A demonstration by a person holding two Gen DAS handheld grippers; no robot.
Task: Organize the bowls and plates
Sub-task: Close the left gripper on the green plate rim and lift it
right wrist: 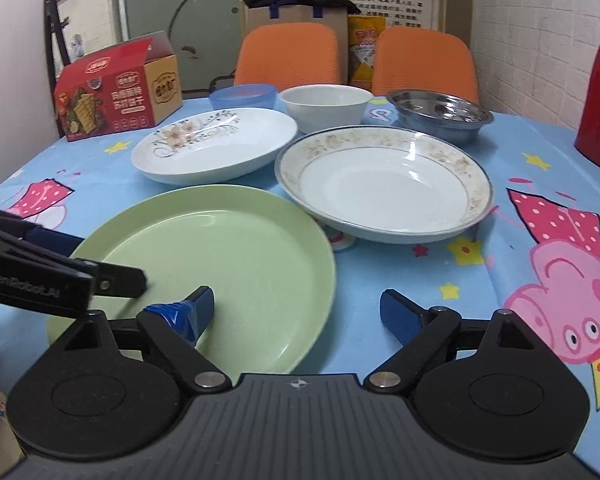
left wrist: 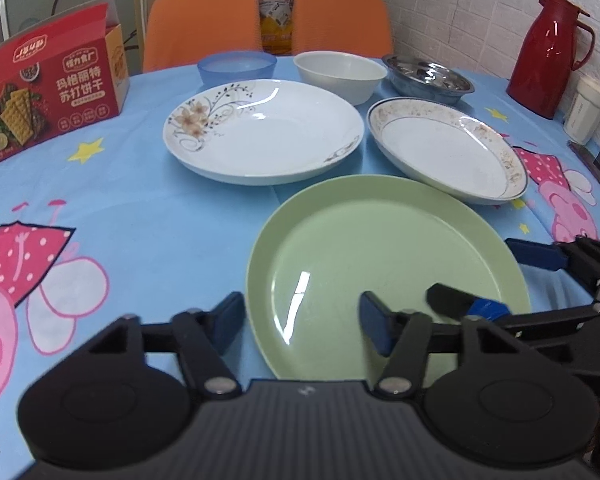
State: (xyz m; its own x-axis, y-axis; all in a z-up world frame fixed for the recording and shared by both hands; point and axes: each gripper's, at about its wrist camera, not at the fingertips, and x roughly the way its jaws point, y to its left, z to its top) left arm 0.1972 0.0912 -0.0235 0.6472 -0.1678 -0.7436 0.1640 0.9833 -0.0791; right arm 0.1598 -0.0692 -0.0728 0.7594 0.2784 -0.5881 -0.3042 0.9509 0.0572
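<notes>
Tools spread: left tool (left wrist: 302,324), right tool (right wrist: 298,314) each straddle green plate (left wrist: 380,240) rim; white cup (left wrist: 586,108) only in left view.

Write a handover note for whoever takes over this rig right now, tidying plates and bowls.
Left tool: open, straddling the near-left rim of the green plate.
Right tool: open, straddling its near-right rim.
Behind it: floral plate and gold-rimmed plate, side by side.
Back row: blue bowl, white bowl, steel bowl.
Done: nothing stacked yet.
Left: stacking the plates and the bowls.
</notes>
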